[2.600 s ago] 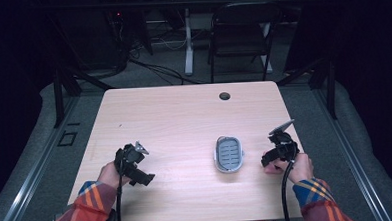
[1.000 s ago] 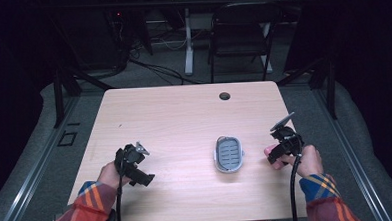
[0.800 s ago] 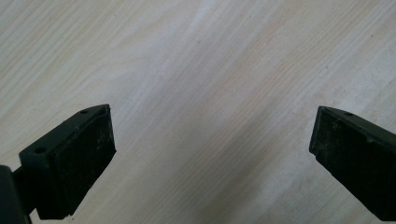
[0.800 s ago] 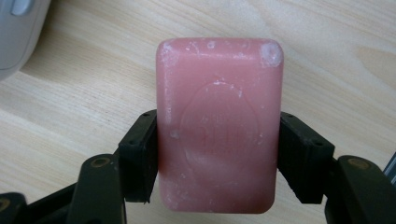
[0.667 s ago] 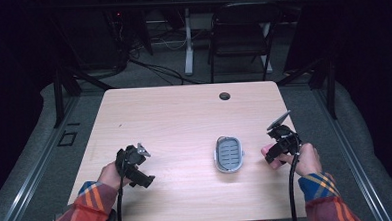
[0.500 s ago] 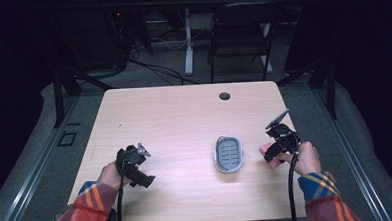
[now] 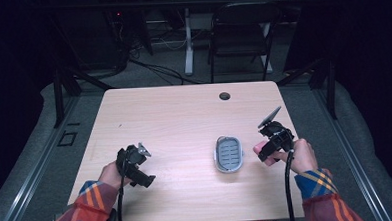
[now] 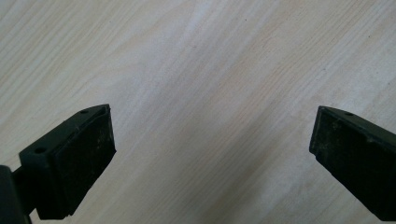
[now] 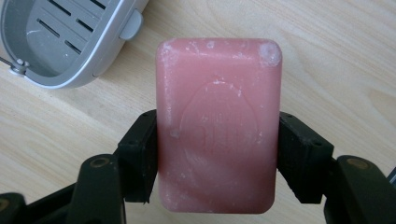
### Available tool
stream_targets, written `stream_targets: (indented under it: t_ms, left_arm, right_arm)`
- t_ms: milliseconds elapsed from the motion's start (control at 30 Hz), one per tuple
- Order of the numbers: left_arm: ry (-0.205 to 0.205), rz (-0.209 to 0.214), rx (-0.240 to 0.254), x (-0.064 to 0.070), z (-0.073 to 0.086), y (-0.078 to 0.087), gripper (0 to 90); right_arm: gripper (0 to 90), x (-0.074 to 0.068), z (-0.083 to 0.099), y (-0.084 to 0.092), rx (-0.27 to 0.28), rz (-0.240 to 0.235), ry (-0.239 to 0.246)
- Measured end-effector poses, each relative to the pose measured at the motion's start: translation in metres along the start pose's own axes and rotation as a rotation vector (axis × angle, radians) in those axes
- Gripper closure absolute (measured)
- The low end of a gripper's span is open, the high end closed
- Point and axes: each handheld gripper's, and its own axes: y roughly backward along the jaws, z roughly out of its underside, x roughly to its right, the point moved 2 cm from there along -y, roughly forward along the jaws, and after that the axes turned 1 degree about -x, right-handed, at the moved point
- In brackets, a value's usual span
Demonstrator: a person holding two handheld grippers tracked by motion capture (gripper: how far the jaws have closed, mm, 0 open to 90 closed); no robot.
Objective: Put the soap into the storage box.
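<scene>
Pink soap bar (image 9: 218, 126) sits clamped between the 2 jaws of the right gripper (image 7: 265, 148), held above the wooden table (image 7: 184, 121) just beside the grey slotted soap dish (image 7: 228, 154). Near the table's left front, the left gripper (image 8: 212, 154) hangs with its jaws spread wide over bare wood.

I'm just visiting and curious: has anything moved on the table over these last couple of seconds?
The right gripper, shut on the pink soap bar, drifted outward toward the table's right edge, then came back in toward the grey soap dish. It has not let go. The left gripper stayed open over bare wood, and the dish has not moved.
</scene>
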Motion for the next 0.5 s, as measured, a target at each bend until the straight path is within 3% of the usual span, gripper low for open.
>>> stream_targets:
  t_ms: [500]
  left_arm:
    - [0.0,0.0,0.001,0.0,0.001,0.0,0.1]
  right_arm:
    - [37.0,-0.011,-0.012,0.013,-0.004,0.02,0.051]
